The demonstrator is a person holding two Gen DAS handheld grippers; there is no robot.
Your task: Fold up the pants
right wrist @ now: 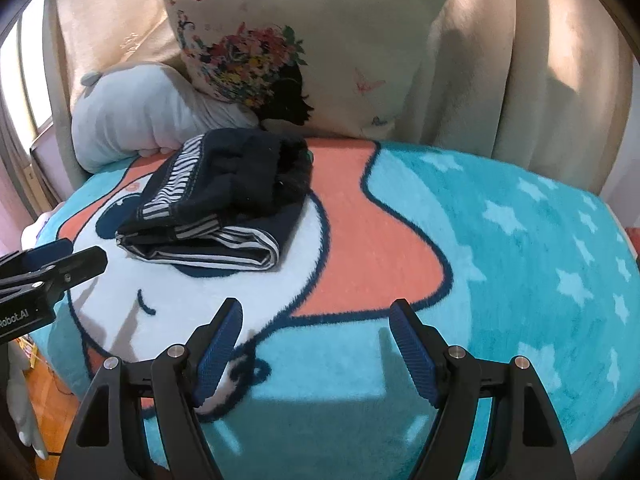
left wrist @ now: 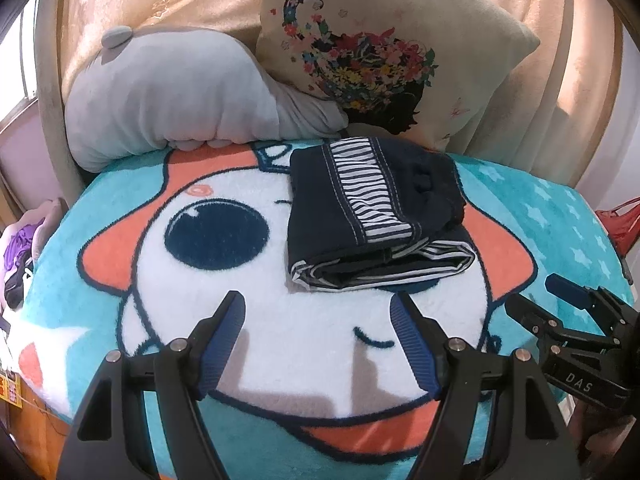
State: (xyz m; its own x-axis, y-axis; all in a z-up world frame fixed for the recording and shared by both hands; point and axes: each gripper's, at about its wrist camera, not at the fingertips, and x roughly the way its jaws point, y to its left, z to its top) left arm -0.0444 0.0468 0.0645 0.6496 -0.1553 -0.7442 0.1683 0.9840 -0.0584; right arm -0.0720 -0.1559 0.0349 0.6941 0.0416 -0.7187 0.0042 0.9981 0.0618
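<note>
The dark navy pants [left wrist: 372, 216] with a white striped side band lie folded in a compact stack on the cartoon blanket [left wrist: 280, 344]; they also show in the right wrist view [right wrist: 224, 208]. My left gripper [left wrist: 318, 308] is open and empty, hovering over the blanket in front of the pants. My right gripper [right wrist: 316, 316] is open and empty, nearer than the pants and to their right. The right gripper shows at the right edge of the left wrist view [left wrist: 560, 296]. The left gripper shows at the left edge of the right wrist view [right wrist: 60, 260].
A grey plush pillow [left wrist: 180, 96] and a cream floral cushion [left wrist: 380, 48] lean against the beige headboard behind the pants. The turquoise blanket with stars [right wrist: 520, 240] spreads to the right. Clutter [left wrist: 16, 256] lies beyond the left edge.
</note>
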